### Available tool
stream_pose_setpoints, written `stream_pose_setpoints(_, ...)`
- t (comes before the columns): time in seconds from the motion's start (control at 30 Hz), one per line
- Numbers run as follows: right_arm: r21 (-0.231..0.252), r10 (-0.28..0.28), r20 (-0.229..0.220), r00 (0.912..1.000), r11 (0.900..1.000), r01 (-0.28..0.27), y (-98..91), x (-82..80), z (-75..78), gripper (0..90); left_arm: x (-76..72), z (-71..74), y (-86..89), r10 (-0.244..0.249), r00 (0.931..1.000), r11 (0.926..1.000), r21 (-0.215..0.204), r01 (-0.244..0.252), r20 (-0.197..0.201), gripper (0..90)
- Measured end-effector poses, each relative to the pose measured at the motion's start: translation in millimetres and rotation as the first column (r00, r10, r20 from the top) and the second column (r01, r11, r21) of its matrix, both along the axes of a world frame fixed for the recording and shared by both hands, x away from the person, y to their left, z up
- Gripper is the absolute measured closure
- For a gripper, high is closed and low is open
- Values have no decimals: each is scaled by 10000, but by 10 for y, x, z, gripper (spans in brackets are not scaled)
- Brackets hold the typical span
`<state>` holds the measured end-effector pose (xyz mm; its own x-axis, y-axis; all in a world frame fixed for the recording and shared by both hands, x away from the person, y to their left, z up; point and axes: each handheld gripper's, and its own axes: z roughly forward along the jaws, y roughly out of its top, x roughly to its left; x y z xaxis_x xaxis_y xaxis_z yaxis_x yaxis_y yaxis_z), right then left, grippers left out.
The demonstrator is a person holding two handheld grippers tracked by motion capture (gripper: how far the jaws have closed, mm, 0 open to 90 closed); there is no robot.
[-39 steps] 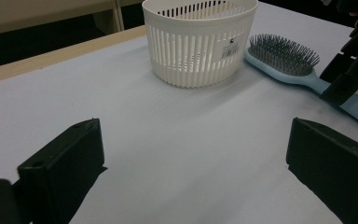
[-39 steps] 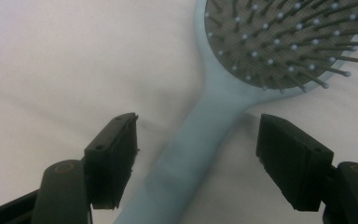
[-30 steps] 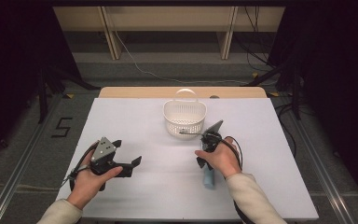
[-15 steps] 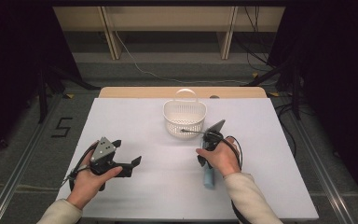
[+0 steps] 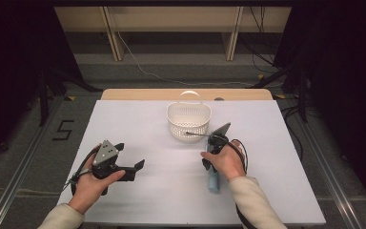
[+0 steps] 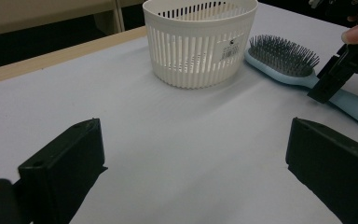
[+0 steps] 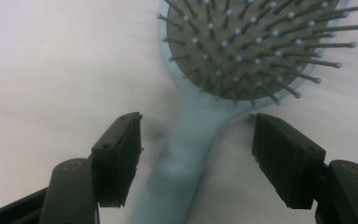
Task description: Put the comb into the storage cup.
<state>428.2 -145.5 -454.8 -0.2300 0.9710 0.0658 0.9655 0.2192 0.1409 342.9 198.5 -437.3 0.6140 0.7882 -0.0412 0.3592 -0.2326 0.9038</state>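
Hairbrush (image 7: 200, 135): light blue body, oval grey cushion, ball-tipped pins. It lies flat on the white table (image 5: 138, 119), bristles up. The head points to the far side, just beside the white slotted basket (image 6: 200, 44); the handle points near.

Pale blue hairbrush (image 7: 193, 135) with grey bristle pad; white slatted basket (image 6: 199, 42); seemingly white table (image 5: 138, 119).

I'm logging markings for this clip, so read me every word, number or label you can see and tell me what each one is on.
"5": a dark numeral on the grey floor left of the table.
Sticker on the white basket: a small mark and a barcode, print too small to read.
Nothing readable on the blue hairbrush.
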Motion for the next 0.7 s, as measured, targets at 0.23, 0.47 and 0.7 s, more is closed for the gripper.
stream_pose_setpoints(0.23,-27,-142,-60,9999,9999,142,-7,18,-14,335,1,0,0,-1,10000,10000,1,1,-3,39)
stream_pose_setpoints(0.47,-120,-352,-111,9993,9993,351,-7,32,-14,360,0,1,-2,5,10000,10000,-18,-5,3,39)
stream_pose_setpoints(0.7,-330,-710,-59,9975,9970,707,11,41,-16,405,0,1,0,-4,10000,10000,-6,4,3,39)
